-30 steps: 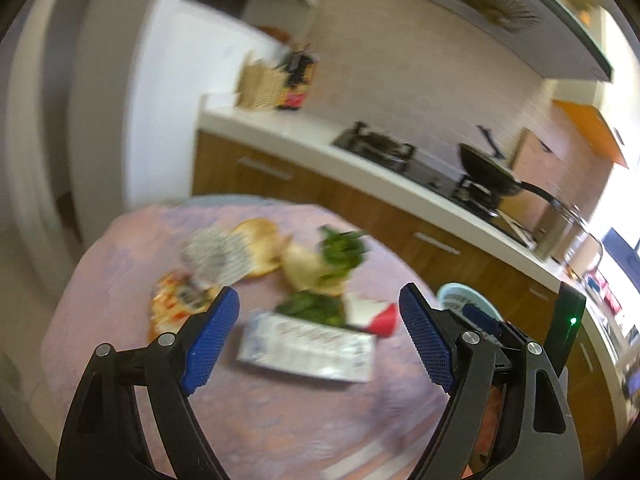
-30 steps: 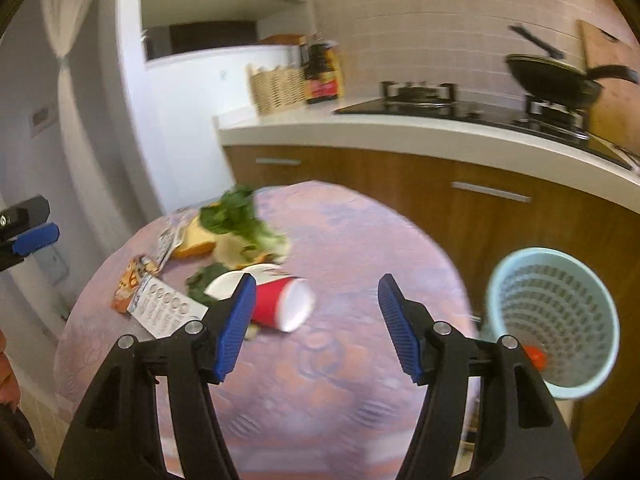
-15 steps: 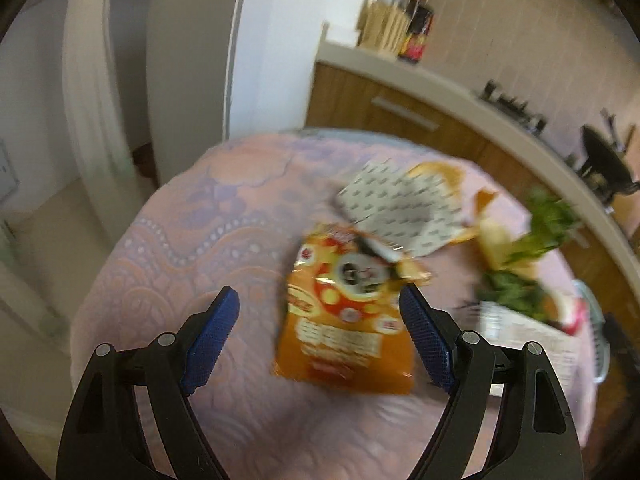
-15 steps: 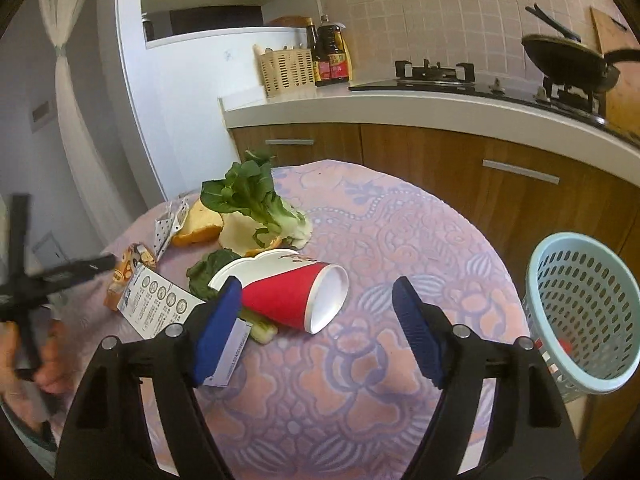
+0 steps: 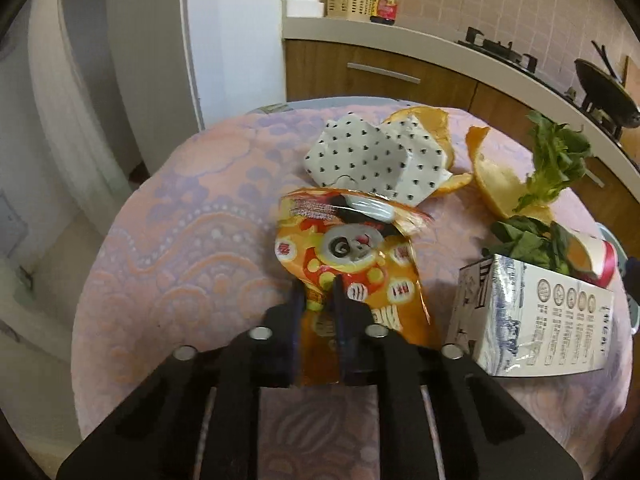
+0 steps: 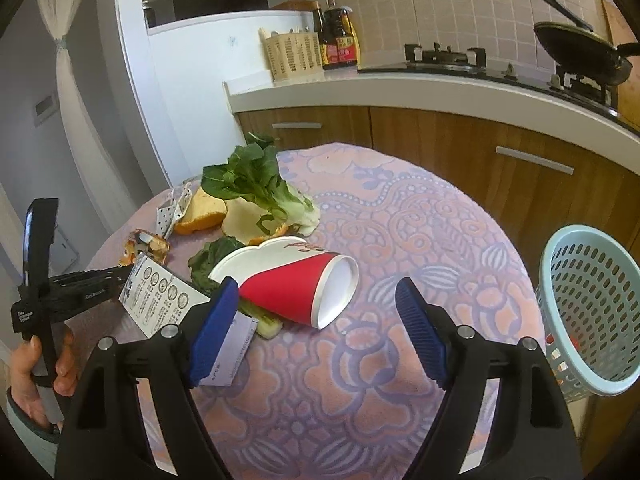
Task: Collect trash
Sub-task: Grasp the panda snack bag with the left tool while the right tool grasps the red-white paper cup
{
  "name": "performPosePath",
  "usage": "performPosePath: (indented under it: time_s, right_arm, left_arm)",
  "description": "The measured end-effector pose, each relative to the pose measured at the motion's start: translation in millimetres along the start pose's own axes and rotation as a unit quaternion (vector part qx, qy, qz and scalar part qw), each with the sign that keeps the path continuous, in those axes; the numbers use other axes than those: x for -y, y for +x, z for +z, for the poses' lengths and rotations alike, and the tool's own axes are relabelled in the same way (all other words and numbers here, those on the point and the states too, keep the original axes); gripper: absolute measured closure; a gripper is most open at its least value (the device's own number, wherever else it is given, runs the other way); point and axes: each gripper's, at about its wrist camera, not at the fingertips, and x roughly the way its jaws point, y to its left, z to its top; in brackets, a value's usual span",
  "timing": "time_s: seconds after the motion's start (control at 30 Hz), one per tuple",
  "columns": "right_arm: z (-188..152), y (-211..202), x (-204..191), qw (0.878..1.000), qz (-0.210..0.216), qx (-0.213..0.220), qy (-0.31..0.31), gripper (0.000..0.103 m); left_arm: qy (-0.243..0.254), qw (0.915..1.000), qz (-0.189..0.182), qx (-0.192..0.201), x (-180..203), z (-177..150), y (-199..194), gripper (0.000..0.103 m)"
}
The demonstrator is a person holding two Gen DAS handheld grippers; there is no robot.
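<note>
We are clenching the left gripper (image 5: 318, 296) on the lower part of the orange snack bag (image 5: 352, 264); its jaws have just been closing, and where they stood wide on either side of the bag half a second ago, they are now pinching its foil between them. A second ago this gripper was looking over the milk carton instead, so we are seeing a clear shift toward the bag. The bag is lying on the pink tablecloth (image 5: 192, 216), and we are taking it as our landmark. Just behind the bag a dotted paper wrapper (image 5: 368, 156) is resting against an orange peel (image 5: 436, 128). Beside the bag, toward the kitchen counter, the milk carton (image 5: 536, 320) is lying on its side, with leafy greens (image 5: 560, 160) beyond it.

We are holding the right gripper (image 6: 316, 316) released; its jaws have just been opening, and they are standing wider than a second ago, with nothing pressed between them. The red paper cup (image 6: 296, 284) is lying on its side just ahead of them, farther from the bag than the carton. The blue basket (image 6: 592, 300) is standing off the table's far side, well apart from the bag.
</note>
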Motion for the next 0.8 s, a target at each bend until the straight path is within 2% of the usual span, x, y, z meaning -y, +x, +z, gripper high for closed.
performPosePath:
  time_s: [0.23, 0.33, 0.37, 0.43, 0.57, 0.67, 0.73, 0.8]
  right_arm:
    - [9.0, 19.0, 3.3, 0.999, 0.020, -0.029, 0.015, 0.026]
    - [12.0, 22.7, 0.4, 0.999, 0.031, -0.034, 0.003, 0.026]
    - [13.2, 25.7, 0.2, 0.999, 0.031, -0.039, -0.006, 0.019]
    - [17.3, 34.8, 4.8, 0.998, 0.026, -0.055, -0.002, 0.014]
    - [25.0, 55.3, 19.7, 0.993, 0.063, -0.091, 0.031, 0.013]
    - [25.5, 72.4, 25.4, 0.985, 0.099, -0.130, 0.051, 0.012]
    - [26.7, 73.4, 23.0, 0.986, 0.098, -0.130, 0.044, 0.012]
    - [26.0, 72.4, 20.0, 0.985, 0.104, -0.131, 0.036, 0.018]
  left_arm:
    - [-0.009, 0.9992, 0.000, 0.039, 0.2, 0.0, -12.8, 0.103]
    - [-0.016, 0.9988, -0.014, 0.045, -3.0, -1.8, -17.6, 0.103]
    - [-0.018, 0.9986, -0.019, 0.047, -3.9, -1.8, -18.7, 0.103]
    - [-0.018, 0.9983, -0.024, 0.051, -3.9, -2.3, -20.9, 0.103]
    - [-0.020, 0.9982, -0.024, 0.052, -3.4, -1.3, -19.6, 0.103]
    - [-0.022, 0.9981, -0.025, 0.052, -4.2, -1.4, -18.7, 0.103]
    - [-0.024, 0.9981, -0.026, 0.051, -4.7, -1.2, -18.4, 0.103]
    - [-0.024, 0.9981, -0.026, 0.051, -4.6, -0.7, -18.2, 0.103]
